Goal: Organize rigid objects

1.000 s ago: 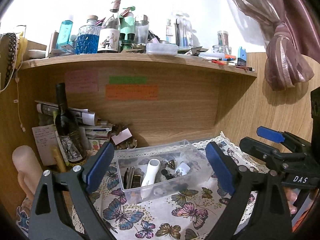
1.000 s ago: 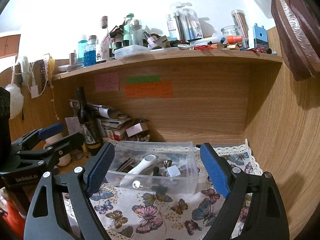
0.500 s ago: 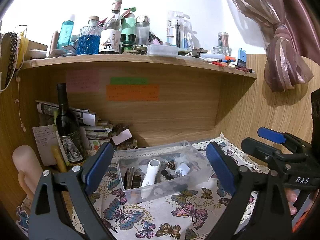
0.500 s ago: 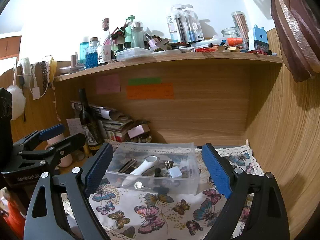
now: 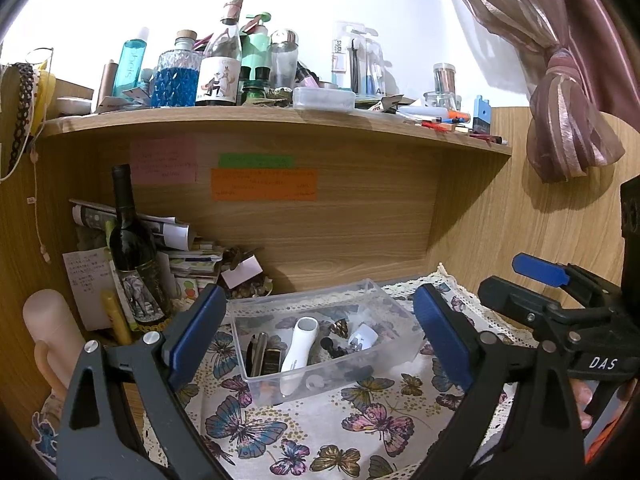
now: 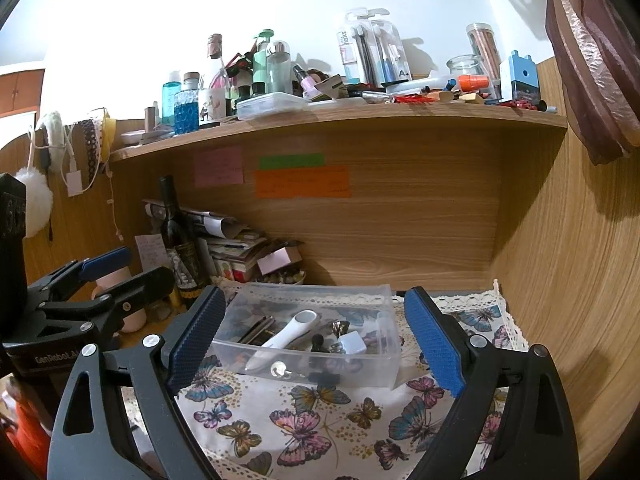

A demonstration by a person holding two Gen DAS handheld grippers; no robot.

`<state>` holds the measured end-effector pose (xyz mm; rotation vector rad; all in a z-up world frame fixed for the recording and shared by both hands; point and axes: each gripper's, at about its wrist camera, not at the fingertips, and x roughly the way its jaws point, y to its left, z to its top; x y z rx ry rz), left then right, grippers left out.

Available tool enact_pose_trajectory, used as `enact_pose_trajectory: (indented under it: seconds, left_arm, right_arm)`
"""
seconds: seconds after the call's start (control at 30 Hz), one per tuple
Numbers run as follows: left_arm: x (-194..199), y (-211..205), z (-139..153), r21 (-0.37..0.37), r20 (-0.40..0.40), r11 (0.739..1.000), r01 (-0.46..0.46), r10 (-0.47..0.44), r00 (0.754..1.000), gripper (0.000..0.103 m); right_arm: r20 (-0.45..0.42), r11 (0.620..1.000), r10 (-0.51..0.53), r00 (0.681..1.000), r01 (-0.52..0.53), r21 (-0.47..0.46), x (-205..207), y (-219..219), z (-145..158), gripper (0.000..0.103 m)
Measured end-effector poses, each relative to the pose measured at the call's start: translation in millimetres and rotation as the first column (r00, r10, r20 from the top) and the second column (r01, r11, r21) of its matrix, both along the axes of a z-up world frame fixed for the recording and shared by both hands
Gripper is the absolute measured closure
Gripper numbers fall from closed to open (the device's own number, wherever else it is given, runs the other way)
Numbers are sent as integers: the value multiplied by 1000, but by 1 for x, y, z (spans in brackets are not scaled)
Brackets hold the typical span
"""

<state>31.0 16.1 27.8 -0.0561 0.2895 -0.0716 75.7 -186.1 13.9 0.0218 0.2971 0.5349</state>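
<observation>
Wine bottle [image 5: 134,256], upright, far left. Left gripper [image 5: 316,328], fingers spread, empty. Clear box [image 5: 320,340] on butterfly cloth [image 5: 320,432], holding white handheld device [image 5: 298,346]. Right gripper [image 6: 316,330], fingers spread, empty.

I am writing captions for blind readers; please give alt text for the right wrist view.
An open right gripper frames a clear plastic bin of small items, including a white handheld device, on a butterfly-print cloth. A cluttered wooden shelf runs above; the left gripper shows at left.
</observation>
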Motion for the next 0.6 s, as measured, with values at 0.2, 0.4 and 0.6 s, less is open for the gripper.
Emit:
enact_pose_trajectory:
  seconds: [0.2,0.4,0.6]
  left_arm:
    - [0,1,0,3,0,1000,0,0,1000,7]
    - [1,3,-1,2,-7,1000,10,-10,1000,7]
    - [2,3,-3,3,-9,1000,23,-23,1000,7]
  right_arm:
    - [-6,1000,5,1000,-5,-3,0,1,-1,13]
    - [-13,1000,6,1000,-6,-7,3,2,-3,13]
    - [-20,1000,9,1000,-10,-9,6,1,-5,13]
